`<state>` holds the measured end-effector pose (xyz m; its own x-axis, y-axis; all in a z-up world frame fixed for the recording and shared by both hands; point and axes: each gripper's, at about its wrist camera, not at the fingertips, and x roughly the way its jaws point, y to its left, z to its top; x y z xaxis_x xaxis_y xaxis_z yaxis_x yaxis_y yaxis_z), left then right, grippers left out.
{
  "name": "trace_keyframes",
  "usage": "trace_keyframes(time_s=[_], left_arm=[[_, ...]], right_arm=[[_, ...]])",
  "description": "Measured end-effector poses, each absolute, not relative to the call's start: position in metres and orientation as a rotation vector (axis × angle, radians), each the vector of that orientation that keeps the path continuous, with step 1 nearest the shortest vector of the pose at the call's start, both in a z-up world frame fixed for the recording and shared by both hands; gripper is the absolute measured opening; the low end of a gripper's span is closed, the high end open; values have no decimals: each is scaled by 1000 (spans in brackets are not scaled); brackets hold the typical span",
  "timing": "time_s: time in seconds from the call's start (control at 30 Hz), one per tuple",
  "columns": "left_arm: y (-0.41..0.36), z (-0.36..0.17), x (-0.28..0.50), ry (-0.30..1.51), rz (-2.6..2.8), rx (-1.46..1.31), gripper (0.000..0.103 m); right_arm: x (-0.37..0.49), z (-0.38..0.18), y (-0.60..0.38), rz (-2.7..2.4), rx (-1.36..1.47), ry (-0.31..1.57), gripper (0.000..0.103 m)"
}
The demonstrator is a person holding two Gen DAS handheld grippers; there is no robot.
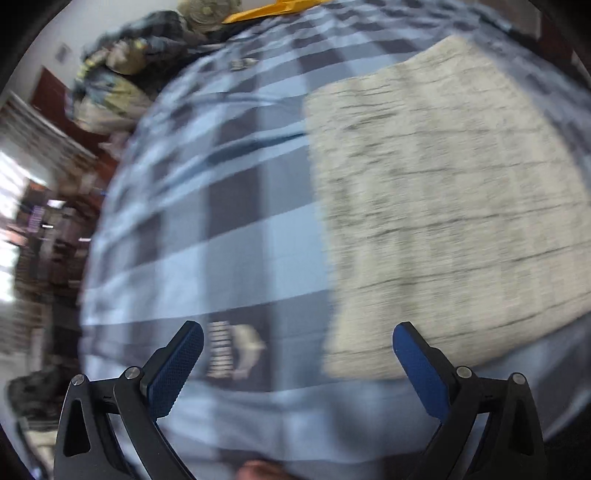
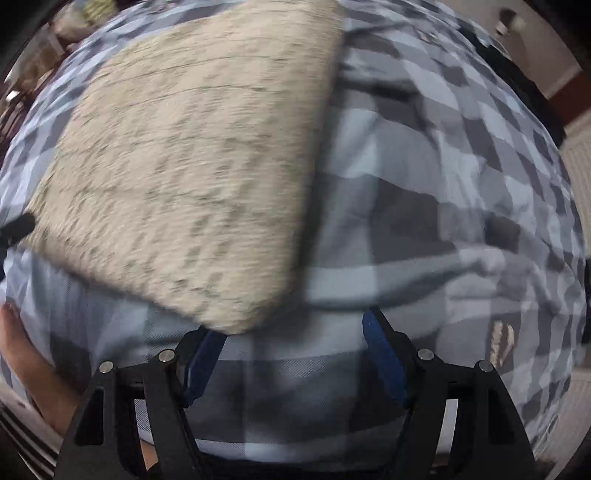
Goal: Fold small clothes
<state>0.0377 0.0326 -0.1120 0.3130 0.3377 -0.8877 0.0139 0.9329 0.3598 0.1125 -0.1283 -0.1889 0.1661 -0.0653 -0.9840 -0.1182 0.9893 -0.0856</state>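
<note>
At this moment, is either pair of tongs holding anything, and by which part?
Nothing is held. Both left tongs and right tongs stand open above the beige cloth.

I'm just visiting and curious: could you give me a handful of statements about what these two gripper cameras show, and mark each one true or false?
1. The beige cloth lies spread flat on a blue and grey checked cover. True.
2. The left gripper is clamped on the cloth. False: its jaws stand wide apart with nothing between them.
3. The right gripper is open near a corner of the cloth. True: the corner sits just by one of its fingers.
4. The cover under the cloth is plain white. False: it is checked in blue and grey.
5. A yellow object shows at the far edge of the left wrist view. True.
</note>
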Motion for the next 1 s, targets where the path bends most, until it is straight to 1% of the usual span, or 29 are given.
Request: trace_keyframes(time_s=[0.03,0.1,0.17,0.23,0.33,0.43,0.53,0.63,0.8,0.87,0.9,0.93,0.97,1.0], left_arm=[[38,-104,34,1222,248,337,103],[49,-85,31,1179,247,279,103],[59,-67,38,1142,193,146,103],[65,-61,54,1138,110,24,103],[66,-71,78,1174,-3,-102,103],[67,-91,103,1220,-63,-126,103],[69,-105,119,1250,-91,-149,103],[67,-120,130,1300,-158,-234,103],[63,-142,148,1347,-205,-295,103],[67,-152,152,1359,-221,-382,103],[68,-158,154,1367,-225,-419,103],[71,-164,155,1372,-231,-465,103],[72,-167,156,1369,-234,-489,103],[73,-169,156,1365,-239,-506,103]], right_arm=[[110,-185,-137,38,-114,1420,72],[101,-169,-156,63,-20,1391,72],[98,-148,-176,110,108,1332,72],[105,-138,-189,181,214,1295,72],[136,-136,-193,241,279,1276,72],[172,-146,-199,282,350,1284,72],[190,-160,-197,347,444,1306,72],[207,-168,-187,387,429,1317,72],[214,-181,-175,429,446,1386,72],[220,-188,-173,451,462,1407,72],[225,-189,-173,461,478,1413,74],[228,-192,-173,470,503,1423,78],[230,-195,-174,473,523,1429,85],[231,-198,-174,471,531,1432,87]])
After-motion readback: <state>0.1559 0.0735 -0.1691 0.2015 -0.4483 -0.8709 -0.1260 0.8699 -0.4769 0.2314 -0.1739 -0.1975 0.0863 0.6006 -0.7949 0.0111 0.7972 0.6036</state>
